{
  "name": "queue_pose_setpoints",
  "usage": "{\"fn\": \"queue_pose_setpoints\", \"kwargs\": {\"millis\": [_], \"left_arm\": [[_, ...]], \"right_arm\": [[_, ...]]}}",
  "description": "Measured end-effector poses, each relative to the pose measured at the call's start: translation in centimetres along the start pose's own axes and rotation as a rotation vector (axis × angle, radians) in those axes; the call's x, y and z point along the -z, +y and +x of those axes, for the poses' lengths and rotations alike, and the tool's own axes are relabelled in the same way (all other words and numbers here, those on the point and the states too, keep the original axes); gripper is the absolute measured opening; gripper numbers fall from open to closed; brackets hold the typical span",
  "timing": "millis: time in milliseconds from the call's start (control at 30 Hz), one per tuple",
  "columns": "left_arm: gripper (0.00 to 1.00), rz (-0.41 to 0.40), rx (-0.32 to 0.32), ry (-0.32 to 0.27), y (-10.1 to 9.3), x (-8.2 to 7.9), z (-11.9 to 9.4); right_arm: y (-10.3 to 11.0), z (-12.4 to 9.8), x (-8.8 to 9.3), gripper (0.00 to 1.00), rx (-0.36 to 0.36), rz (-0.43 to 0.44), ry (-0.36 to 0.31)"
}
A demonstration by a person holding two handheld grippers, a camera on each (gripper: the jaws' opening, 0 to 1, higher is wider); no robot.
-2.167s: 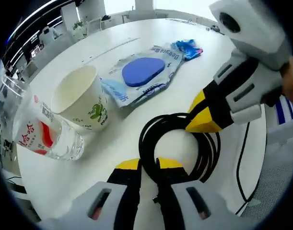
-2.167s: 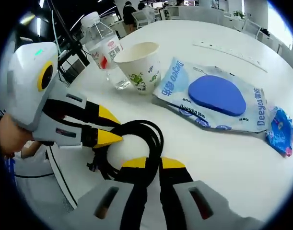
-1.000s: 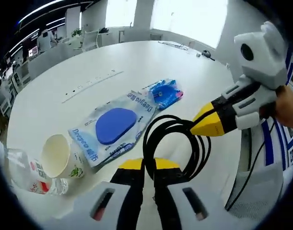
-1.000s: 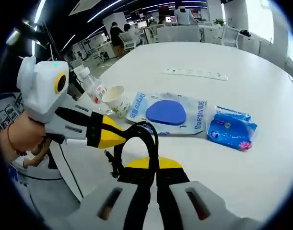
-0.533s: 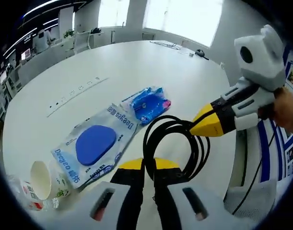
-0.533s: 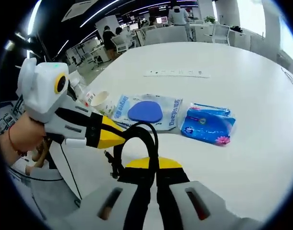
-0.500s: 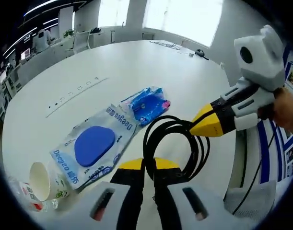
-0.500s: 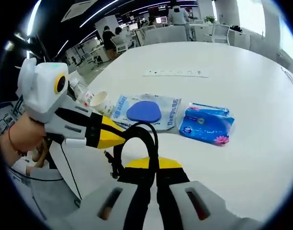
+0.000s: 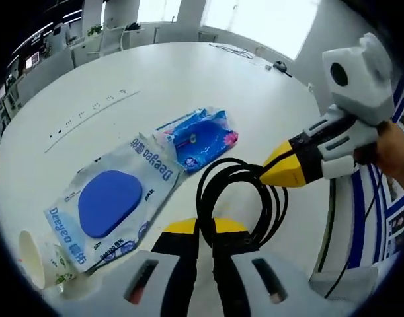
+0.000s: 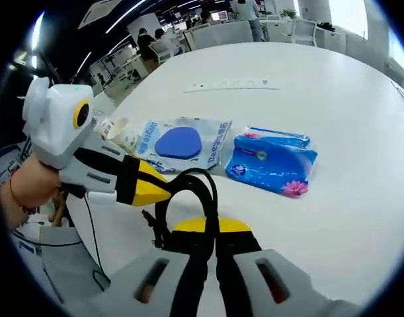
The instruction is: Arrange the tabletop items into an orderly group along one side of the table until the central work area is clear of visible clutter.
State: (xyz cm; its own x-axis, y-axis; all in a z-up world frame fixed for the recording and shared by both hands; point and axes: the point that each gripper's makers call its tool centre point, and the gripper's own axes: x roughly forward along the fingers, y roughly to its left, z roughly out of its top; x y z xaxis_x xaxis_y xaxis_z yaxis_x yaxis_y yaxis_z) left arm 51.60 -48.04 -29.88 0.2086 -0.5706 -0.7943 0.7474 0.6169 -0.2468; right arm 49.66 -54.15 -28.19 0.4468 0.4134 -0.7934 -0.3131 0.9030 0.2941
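Both grippers are clamped on the black cable coil (image 9: 238, 198): left gripper (image 9: 206, 228) pinches the near side of the loop, right gripper (image 10: 205, 228) pinches it too, jaws together on the cable in both views. Right gripper's yellow tip also shows in the left gripper view, touching the far side of the coil.

Change since 2.2 s ago: the coil was lying on the surface beside the paper cup (image 9: 36, 257) and water bottle; now it's lifted clear and held above the surface. The bottle has dropped out of the left gripper view. The blue tissue pack (image 9: 202, 137), earlier well beyond the coil, now sits just past it. The wipes packet (image 9: 109, 198) lies between the tissue pack and the cup; none of these appear to have moved, the cameras have.

Read: coil is mid-carry, moving along the row away from the cup toward the tissue-pack end. Likely set-down is beside the tissue pack to extend the line. Risk: loops springing loose on release.

White surface (image 10: 334, 99) beyond the tissue pack is bare.
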Motion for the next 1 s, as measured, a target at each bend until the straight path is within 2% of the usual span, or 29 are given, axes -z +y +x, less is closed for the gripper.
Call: {"fn": "queue_pose_setpoints", "kwargs": {"millis": [167, 467, 600, 667, 1000], "left_arm": [[0.03, -0.027, 0.001, 0.037, 0.6, 0.7, 1.5], [0.04, -0.076, 0.009, 0.055, 1.2, 1.1, 3.2], [0.04, -0.081, 0.006, 0.051, 1.3, 1.3, 3.7], [0.04, -0.109, 0.009, 0.041, 1.5, 1.4, 4.0], [0.05, -0.117, 0.015, 0.013, 1.5, 1.2, 4.0]], "right_arm": [[-0.8, 1.4, 0.5, 0.00, -0.018, 0.011, 0.029], [-2.2, 3.3, 1.2, 0.00, -0.028, 0.037, 0.056], [-2.8, 3.9, 1.7, 0.00, -0.024, 0.037, 0.066], [-2.9, 4.1, 1.8, 0.00, -0.021, 0.035, 0.069], [-3.1, 4.3, 1.8, 0.03, -0.014, 0.027, 0.046]]}}
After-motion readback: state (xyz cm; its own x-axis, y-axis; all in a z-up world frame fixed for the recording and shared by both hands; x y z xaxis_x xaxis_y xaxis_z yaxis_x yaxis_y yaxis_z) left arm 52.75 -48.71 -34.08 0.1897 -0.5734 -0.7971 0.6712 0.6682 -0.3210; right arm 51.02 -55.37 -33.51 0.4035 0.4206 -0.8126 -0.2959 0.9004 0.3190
